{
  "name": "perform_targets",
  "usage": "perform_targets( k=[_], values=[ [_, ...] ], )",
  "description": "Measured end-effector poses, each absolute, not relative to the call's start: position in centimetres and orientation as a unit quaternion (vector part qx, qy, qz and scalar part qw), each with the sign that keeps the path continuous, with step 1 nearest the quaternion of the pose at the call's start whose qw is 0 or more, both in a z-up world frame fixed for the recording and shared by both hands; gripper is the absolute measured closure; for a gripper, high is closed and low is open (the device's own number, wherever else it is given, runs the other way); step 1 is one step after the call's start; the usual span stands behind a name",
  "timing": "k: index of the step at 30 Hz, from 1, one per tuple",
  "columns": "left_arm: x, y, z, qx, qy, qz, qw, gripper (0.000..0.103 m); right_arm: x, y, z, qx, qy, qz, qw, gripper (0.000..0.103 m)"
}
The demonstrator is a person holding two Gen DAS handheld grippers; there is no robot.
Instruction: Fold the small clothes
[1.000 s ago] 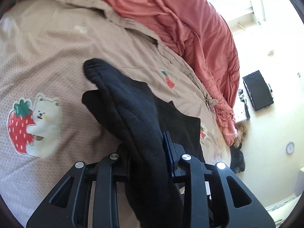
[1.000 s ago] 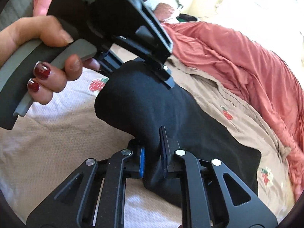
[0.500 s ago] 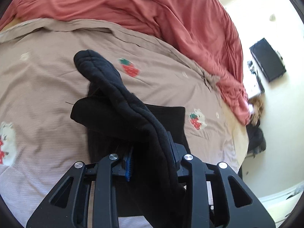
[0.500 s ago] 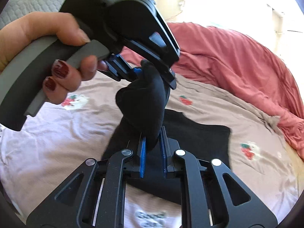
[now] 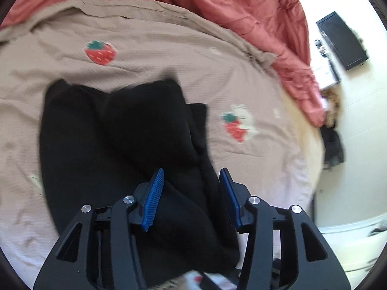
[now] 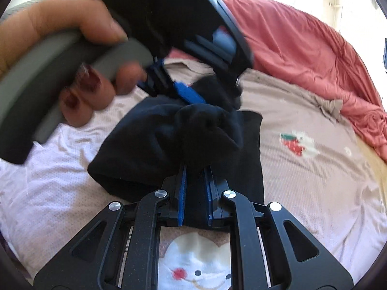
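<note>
While the right gripper [image 6: 194, 193] pinches a bunched fold of the black garment [image 5: 116, 145] between its blue pads [image 6: 182, 194], the left gripper [image 5: 191, 198] has just been opening — its jaws now stand spread, with a ridge of the same cloth lying loose between them and neither pad pressing on it. From the right wrist view the person's hand [image 6: 60, 55] is wrapped round the grey handle of the left tool, which hangs just above the cloth, so the two grippers work close together over one end of the piece.

Just past the fingers, the garment lies on the beige strawberry-print bedspread [image 5: 169, 48], doubled over itself: one thick layer is laid across a flatter layer beneath, whose edge shows along the right side. I judge that a first fold is more or less laid down and the left side is being let go, while the right end is not yet set down. What seems left is to lower and release that end, smooth the bundle, and perhaps fold it once more; the blur hides whether the edges line up.

Further off, a strawberry motif [image 5: 100, 52] marks the bedspread, and beyond it a rumpled coral duvet [image 5: 241, 12] is heaped along the far edge of the bed — clear of the work
</note>
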State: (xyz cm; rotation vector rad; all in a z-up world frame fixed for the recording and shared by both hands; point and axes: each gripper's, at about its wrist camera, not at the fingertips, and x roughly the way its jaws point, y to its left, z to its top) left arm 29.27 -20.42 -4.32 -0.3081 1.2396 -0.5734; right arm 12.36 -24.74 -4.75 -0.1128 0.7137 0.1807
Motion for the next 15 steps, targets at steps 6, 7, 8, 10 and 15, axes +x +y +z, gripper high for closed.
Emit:
perform_targets(
  k=[6,7,8,10,15],
  values=[
    [27.0,-16.7,-2.7,-0.136,0.539,-0.224,0.800,0.055,13.0,-26.8,-5.3,0.039,0.397,0.095,0.912,0.095],
    [26.7,-16.0,-2.7,-0.135,0.537,-0.216,0.804,0.055,13.0,-26.9,-5.4,0.051,0.404,0.095,0.908,0.095],
    [26.3,-15.2,-2.8,-0.129,0.535,-0.204,0.809,0.055,12.9,-27.2,-5.5,0.063,0.412,0.095,0.904,0.095],
    [25.3,-13.6,-3.1,-0.116,0.530,-0.179,0.821,0.055,12.5,-27.7,-5.6,0.083,0.425,0.093,0.897,0.094],
    [23.6,-12.1,-4.4,-0.061,0.518,-0.134,0.843,0.053,11.1,-30.0,-4.7,0.134,0.421,0.079,0.894,0.088]
  ],
)
